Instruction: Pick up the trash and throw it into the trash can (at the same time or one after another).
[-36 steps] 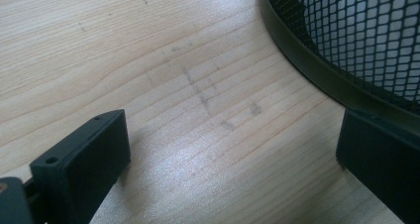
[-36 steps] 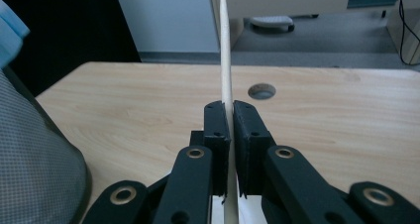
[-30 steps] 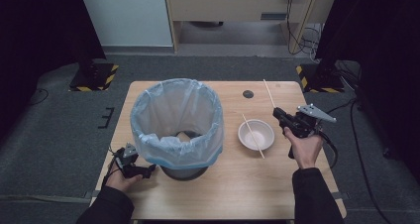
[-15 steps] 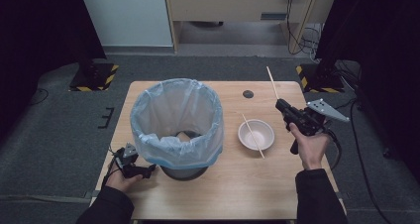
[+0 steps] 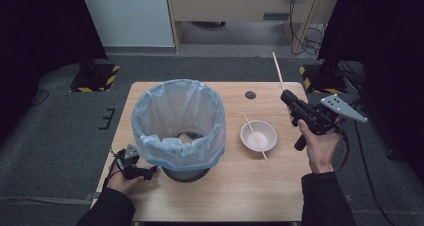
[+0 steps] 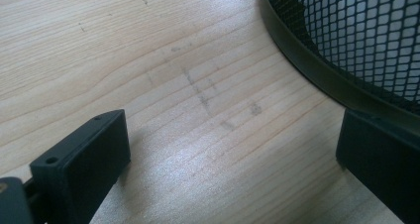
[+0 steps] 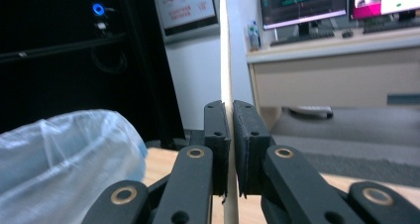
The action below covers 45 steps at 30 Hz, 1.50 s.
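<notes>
A chopstick [image 5: 278, 72] is clamped between the closed jaws of the right tongs [image 5: 287, 97], held off the bench at about 3 o'clock and pointing up toward 12; in the right gripper view the chopstick [image 7: 226, 50] rises straight from between the pads. A second chopstick [image 5: 255, 137] lies across a white bowl [image 5: 258, 135], which sits just right of centre on the bench [image 5: 240, 186]. At 9 o'clock from the bowl stands a mesh bin [image 5: 178, 128] lined with a pale blue bag [image 5: 150, 121]. The left tongs [image 5: 142, 173] rest on the bench at 7 o'clock, jaws wide apart and empty, one jaw beside the bin's base [image 6: 317, 75]. A dark disc [image 5: 250, 94] lies near 12
</notes>
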Each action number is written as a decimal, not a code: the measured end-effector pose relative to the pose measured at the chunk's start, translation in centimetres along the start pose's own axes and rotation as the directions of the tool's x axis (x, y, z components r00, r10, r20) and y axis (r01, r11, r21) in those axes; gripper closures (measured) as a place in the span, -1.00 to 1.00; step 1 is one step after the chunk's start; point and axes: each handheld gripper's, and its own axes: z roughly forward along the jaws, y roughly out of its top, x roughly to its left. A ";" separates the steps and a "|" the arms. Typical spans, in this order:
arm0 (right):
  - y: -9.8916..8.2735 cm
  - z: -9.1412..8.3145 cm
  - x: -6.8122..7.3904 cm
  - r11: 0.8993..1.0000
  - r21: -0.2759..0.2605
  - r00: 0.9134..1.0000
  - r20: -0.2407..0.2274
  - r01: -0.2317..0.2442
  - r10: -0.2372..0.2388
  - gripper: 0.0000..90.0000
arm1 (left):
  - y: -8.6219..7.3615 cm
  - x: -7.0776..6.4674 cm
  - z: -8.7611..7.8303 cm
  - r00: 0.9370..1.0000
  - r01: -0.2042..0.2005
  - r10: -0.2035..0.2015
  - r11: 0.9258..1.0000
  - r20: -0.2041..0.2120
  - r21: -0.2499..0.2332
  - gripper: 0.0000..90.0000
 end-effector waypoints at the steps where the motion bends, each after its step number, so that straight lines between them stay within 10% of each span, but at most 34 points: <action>1: 0.2 0.0 0.2 1.000 -0.004 1.000 -0.006 0.002 -0.002 0.90 | 0.0 0.0 0.0 1.000 0.000 0.000 1.000 0.000 -0.001 -1.00; 23: 4.4 2.1 5.8 0.995 -0.098 0.989 -0.142 0.016 -0.030 0.90 | 0.0 0.0 0.0 1.000 0.000 0.000 1.000 0.000 0.000 -1.00; 45: 4.6 5.4 10.3 0.995 -0.094 0.969 -0.241 0.023 -0.046 0.90 | 0.0 0.0 0.0 1.000 0.000 0.000 1.000 0.002 -0.001 -1.00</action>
